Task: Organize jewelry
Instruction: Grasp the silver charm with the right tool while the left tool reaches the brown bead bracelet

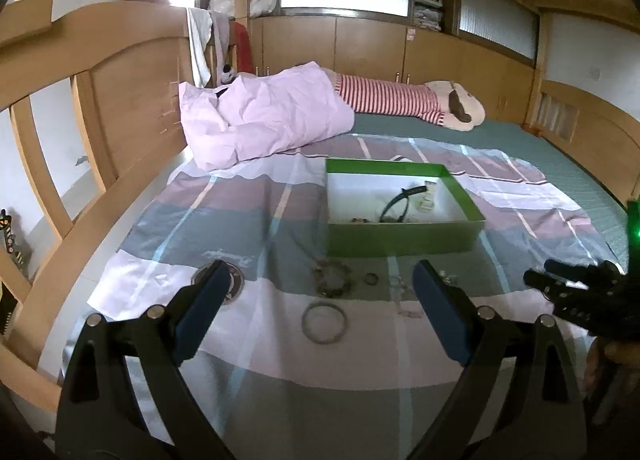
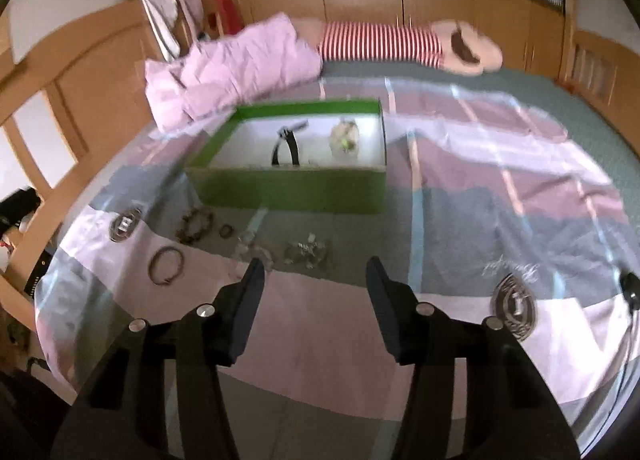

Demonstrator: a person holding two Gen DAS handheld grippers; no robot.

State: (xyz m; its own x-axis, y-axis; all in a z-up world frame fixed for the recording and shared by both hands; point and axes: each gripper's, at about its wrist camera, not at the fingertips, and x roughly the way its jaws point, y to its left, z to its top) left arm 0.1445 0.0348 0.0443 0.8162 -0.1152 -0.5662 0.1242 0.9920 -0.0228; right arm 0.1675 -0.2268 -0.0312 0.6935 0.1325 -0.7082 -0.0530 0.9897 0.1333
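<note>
A green box (image 1: pixel 404 242) (image 2: pixel 288 190) with a white inside sits on the checked cloth and holds a black band (image 1: pixel 398 202) (image 2: pixel 286 148) and small pieces. In front of it lie a silver bangle (image 1: pixel 324 322) (image 2: pixel 166 265), a beaded bracelet (image 1: pixel 331 278) (image 2: pixel 195 225), a small ring (image 1: pixel 371 279) (image 2: pixel 226 230) and a clear chain (image 1: pixel 404 298) (image 2: pixel 256 250). A metal bracelet cluster (image 2: pixel 306 252) lies near the right gripper. My left gripper (image 1: pixel 322 280) is open and empty above the bangle. My right gripper (image 2: pixel 316 270) is open and empty, just short of the cluster; it shows at the right in the left wrist view (image 1: pixel 576 288).
The checked cloth (image 1: pixel 248 196) covers a green bed (image 1: pixel 520 140). A pink pillow (image 1: pixel 260 116) and a striped plush toy (image 1: pixel 400 100) lie at the far side. A wooden headboard (image 1: pixel 100 108) runs along the left, wooden cupboards behind.
</note>
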